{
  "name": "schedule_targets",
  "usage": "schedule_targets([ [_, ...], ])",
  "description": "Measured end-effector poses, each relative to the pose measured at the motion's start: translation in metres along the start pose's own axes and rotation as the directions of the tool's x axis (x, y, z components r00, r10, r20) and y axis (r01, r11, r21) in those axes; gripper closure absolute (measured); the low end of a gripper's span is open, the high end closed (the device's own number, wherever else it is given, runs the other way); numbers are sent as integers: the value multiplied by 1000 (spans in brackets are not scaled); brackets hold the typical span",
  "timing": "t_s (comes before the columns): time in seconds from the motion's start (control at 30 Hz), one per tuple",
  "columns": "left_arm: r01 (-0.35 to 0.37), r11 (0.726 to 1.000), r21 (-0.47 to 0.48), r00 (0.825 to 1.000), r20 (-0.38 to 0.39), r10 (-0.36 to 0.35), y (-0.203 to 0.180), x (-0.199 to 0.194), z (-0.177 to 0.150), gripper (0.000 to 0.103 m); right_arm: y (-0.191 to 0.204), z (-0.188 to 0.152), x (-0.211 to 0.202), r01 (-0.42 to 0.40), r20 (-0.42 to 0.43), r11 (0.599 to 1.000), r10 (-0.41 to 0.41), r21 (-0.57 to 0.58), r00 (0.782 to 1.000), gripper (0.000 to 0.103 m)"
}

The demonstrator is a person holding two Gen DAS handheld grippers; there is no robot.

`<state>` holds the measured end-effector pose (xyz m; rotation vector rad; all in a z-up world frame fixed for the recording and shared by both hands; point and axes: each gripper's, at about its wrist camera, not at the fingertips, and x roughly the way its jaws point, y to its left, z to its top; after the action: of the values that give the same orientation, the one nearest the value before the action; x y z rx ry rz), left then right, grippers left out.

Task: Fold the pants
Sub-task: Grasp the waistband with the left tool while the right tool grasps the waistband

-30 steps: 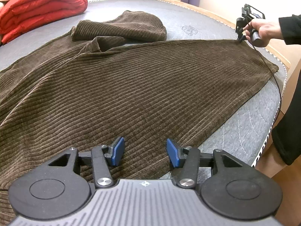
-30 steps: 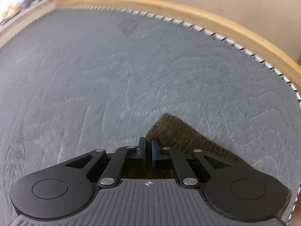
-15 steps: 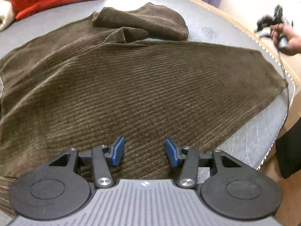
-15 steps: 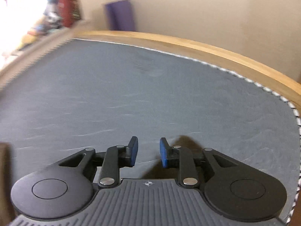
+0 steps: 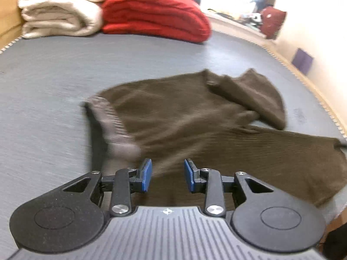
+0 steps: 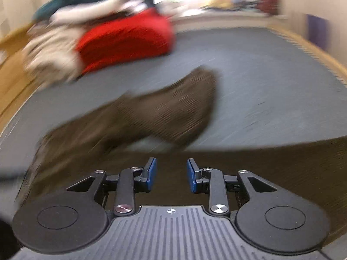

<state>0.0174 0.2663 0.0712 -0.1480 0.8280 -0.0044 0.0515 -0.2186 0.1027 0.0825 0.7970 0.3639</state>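
Observation:
Brown corduroy pants [image 5: 195, 117] lie spread on the grey mattress [image 5: 43, 86]. The waistband with its pale lining [image 5: 112, 125] is at the left, one leg runs right, and the other leg is folded back at the far right. My left gripper [image 5: 167, 174] is open and empty just above the near edge of the pants. In the blurred right wrist view the pants [image 6: 169, 112] stretch from left to right. My right gripper [image 6: 171, 176] is open and empty above the near leg.
A folded red blanket [image 5: 156, 15] and a cream blanket [image 5: 58, 10] lie at the far end of the mattress. They also show in the right wrist view, the red blanket [image 6: 128, 39] blurred. A wooden bed frame [image 6: 321, 54] borders the mattress at right.
My right gripper opened and let go of the pant leg hem, then swung left over the pants. My left gripper pulled back and turned left, now facing the waistband.

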Motion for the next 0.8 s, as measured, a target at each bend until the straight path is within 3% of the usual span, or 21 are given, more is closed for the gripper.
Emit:
schedule_targets([
  [0.07, -43, 999, 10, 998, -37, 44, 26, 2, 0, 66, 41, -25, 10, -43, -62, 994, 37, -102, 997, 71],
  [0.13, -53, 993, -105, 993, -107, 42, 54, 7, -4, 66, 73, -46, 22, -84, -110, 972, 61, -219, 992, 71],
  [0.27, -65, 978, -197, 994, -101, 46, 76, 6, -14, 61, 136, -85, 35, -193, -211, 870, 106, -453, 972, 71],
  [0.33, -63, 976, -208, 993, -113, 41, 77, 8, -14, 53, 148, -98, 39, -223, -244, 821, 106, -526, 964, 71],
  [0.4, -60, 978, -201, 990, -137, 33, 74, 12, -15, 39, 157, -115, 39, -247, -267, 766, 102, -593, 958, 70],
  [0.47, -63, 980, -187, 985, -170, 31, 71, 20, -15, 38, 157, -120, 44, -259, -285, 738, 94, -623, 954, 64],
  [0.53, -75, 982, -173, 977, -212, 37, 67, 29, -16, 38, 153, -124, 51, -264, -297, 722, 85, -640, 951, 58],
  [0.7, -71, 982, -173, 964, -264, 23, 68, 46, -22, 40, 152, -131, 61, -260, -298, 672, 60, -694, 953, 59],
  [0.77, -58, 982, -180, 964, -267, 7, 69, 47, -22, 53, 152, -129, 61, -262, -295, 666, 65, -698, 953, 77],
  [0.8, -54, 983, -177, 965, -264, 5, 68, 46, -22, 59, 152, -128, 64, -269, -300, 665, 70, -696, 951, 79],
])
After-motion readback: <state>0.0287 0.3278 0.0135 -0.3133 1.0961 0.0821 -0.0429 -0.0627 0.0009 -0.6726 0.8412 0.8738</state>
